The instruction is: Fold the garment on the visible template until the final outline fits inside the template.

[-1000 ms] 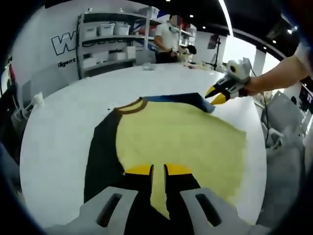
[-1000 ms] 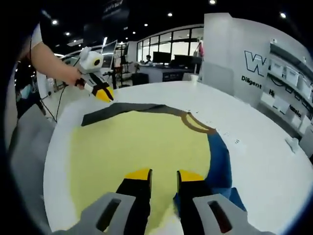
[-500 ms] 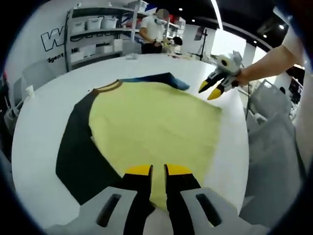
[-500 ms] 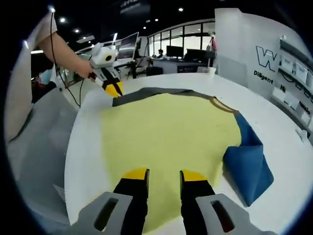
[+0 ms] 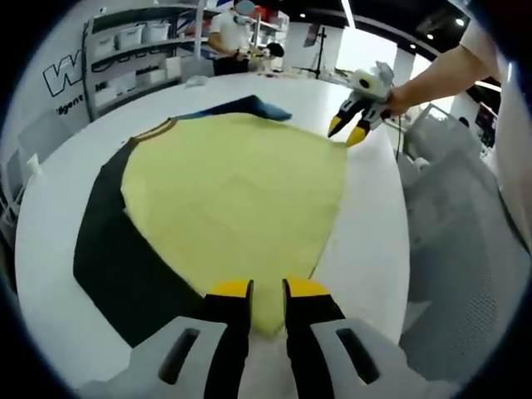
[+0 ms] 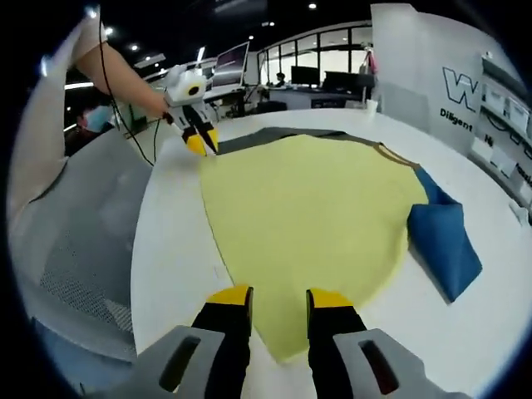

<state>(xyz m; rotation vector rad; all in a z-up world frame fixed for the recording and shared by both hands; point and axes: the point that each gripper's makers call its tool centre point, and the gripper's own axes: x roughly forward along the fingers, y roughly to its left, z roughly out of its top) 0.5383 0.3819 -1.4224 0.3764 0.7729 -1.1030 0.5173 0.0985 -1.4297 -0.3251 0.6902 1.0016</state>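
A yellow garment (image 5: 233,183) lies flat on the round white table (image 5: 374,241), with a black sleeve (image 5: 116,249), a brown collar (image 5: 154,129) and a blue sleeve (image 5: 249,106). My left gripper (image 5: 267,289) is shut on one hem corner, with yellow cloth pinched between its jaws. My right gripper (image 5: 347,131) holds the hem's other corner by the table edge. In the right gripper view, the right gripper (image 6: 279,297) has a corner of the garment (image 6: 307,208) between its jaws. The left gripper (image 6: 202,141) sits at the far corner. The blue sleeve (image 6: 445,241) lies bunched at the right.
Grey mesh chairs (image 5: 465,249) (image 6: 83,241) stand just past the table edge nearest the grippers. Shelves with white bins (image 5: 125,50) and a standing person (image 5: 224,33) are beyond the far side. Desks with monitors (image 6: 233,62) fill the background. A bare forearm (image 5: 432,75) holds the right gripper.
Both grippers have pulled the hem back toward the near table edge and the garment slid along. The blue sleeve, flat a second ago, is now bunched.
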